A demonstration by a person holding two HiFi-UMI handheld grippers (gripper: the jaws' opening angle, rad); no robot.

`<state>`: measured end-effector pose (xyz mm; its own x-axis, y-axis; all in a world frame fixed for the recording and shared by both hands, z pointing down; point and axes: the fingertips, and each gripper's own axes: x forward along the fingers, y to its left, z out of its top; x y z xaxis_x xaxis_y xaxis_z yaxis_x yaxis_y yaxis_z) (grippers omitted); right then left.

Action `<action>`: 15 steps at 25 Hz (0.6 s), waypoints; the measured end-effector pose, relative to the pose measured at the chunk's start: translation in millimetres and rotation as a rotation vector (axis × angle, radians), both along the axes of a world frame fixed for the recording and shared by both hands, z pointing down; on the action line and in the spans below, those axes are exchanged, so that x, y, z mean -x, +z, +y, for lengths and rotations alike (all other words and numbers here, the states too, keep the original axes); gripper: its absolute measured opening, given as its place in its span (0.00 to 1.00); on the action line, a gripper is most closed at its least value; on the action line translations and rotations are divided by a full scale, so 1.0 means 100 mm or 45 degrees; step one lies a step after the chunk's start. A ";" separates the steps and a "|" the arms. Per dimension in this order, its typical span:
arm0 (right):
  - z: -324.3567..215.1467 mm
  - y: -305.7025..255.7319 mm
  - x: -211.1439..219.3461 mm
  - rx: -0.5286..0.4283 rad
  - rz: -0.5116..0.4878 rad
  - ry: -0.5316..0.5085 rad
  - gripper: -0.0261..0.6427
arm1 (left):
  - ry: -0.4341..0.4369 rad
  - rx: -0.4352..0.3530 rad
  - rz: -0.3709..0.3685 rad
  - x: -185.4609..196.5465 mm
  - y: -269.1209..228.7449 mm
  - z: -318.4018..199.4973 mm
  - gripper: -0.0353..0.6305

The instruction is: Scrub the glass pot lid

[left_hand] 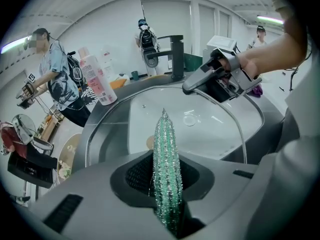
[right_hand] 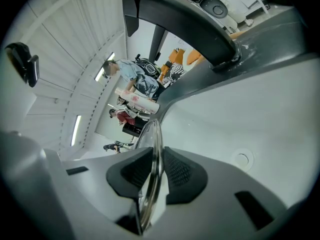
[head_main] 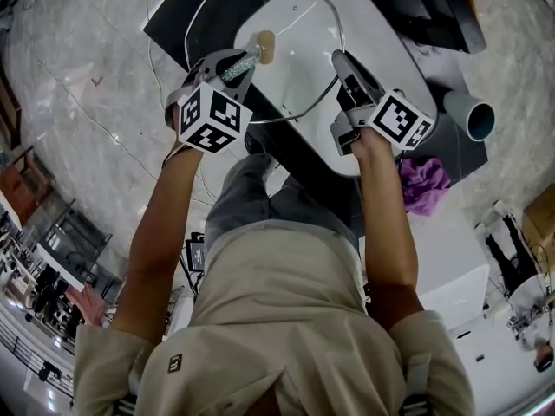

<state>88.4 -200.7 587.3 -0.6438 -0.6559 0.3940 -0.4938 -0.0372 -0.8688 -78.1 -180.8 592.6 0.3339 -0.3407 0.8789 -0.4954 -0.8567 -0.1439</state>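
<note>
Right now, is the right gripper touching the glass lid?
Touching. Right gripper view shows the right gripper clamped on the glass lid, one jaw on each side of its rim.

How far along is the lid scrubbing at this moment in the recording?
Done: the right gripper is clamped on the rim of the glass lid over the sink, and the left gripper holds the green scrubber. In hand: scrubber tip at the glass. Left: how much is scrubbed cannot be told; no suds show.

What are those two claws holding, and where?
Left gripper: glittery green scrubber, by its near end. Right gripper: round glass pot lid, by its metal rim.
</note>
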 end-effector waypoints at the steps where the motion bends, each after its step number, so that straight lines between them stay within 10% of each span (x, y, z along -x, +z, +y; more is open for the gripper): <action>1: 0.01 0.01 0.00 0.003 0.000 0.000 0.15 | 0.006 0.004 0.005 -0.04 0.01 0.04 0.19; 15: 0.08 0.07 0.00 0.033 0.003 0.005 0.15 | 0.137 0.151 0.239 -0.87 -0.08 0.56 0.19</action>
